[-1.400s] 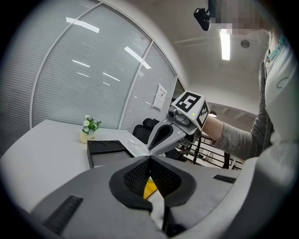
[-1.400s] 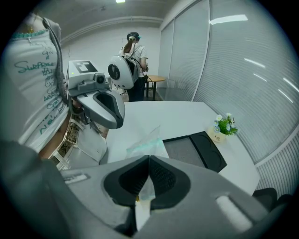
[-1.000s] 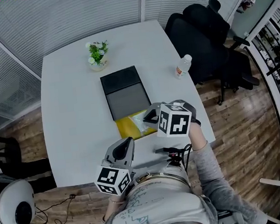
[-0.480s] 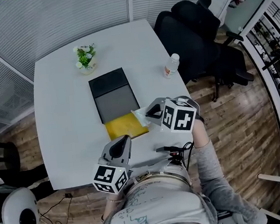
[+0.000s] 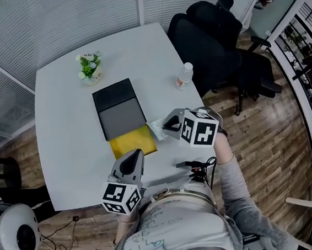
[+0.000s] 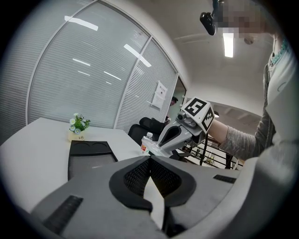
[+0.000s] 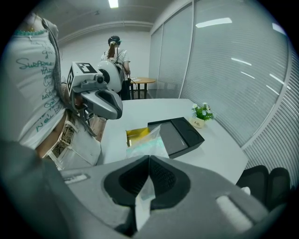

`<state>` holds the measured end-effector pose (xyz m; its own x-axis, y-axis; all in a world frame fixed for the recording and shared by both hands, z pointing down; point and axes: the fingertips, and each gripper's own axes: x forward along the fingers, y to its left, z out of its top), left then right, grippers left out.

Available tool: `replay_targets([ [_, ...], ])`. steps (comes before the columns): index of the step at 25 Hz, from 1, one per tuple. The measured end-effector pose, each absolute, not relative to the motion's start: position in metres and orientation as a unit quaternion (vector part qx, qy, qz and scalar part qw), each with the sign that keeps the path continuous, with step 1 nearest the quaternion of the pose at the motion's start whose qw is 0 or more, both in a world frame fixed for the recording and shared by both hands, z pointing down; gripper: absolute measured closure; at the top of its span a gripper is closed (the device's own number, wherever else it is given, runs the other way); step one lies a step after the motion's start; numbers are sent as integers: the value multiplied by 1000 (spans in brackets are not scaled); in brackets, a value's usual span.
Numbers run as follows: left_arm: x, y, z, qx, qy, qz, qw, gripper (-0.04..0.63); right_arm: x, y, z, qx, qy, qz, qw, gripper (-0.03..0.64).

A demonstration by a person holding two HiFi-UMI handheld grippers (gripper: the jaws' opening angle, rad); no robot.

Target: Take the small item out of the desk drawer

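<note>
A black desk organizer [image 5: 119, 110] lies on the white table [image 5: 68, 131], with its yellow drawer [image 5: 133, 143] pulled out toward me. My right gripper [image 5: 165, 127] is shut on a small clear plastic packet [image 5: 156, 128] and holds it above the table, just right of the drawer. In the right gripper view the packet [image 7: 145, 145] sticks out past the closed jaws, with the drawer [image 7: 137, 134] beyond it. My left gripper [image 5: 137, 153] hovers at the table's near edge, shut with nothing in it. The left gripper view shows the right gripper [image 6: 161, 145] ahead.
A potted plant [image 5: 89, 67] stands behind the organizer and a water bottle [image 5: 183, 76] at the table's right edge. Black office chairs [image 5: 213, 38] stand to the right. A white round device [image 5: 14, 231] sits on the floor at lower left. Another person [image 7: 114, 51] stands far off.
My right gripper has carried the packet rightward, away from the yellow drawer. The left gripper has shifted a little along the near table edge.
</note>
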<state>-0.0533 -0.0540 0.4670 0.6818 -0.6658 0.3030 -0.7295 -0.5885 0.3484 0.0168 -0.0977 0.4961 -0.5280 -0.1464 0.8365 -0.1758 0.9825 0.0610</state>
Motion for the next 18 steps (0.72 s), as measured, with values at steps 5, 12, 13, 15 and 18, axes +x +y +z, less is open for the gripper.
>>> replay_targets([
  [5,-56,-57,462,878,-418,52,227,597,20,-96,489,79,-881,-2,467,612],
  [12,-50,-66,457,872,-434,52,221,597,33,-102,484,77,-887,-12,455,612],
  [13,-48,-67,457,872,-434,52,221,597,36,-102,484,77,-887,-12,455,612],
  [15,-43,-69,458,872,-434,52,222,597,40,-103,485,78,-888,-12,453,612],
  [18,-36,-71,459,873,-430,52,223,597,46,-105,485,81,-888,-14,453,612],
])
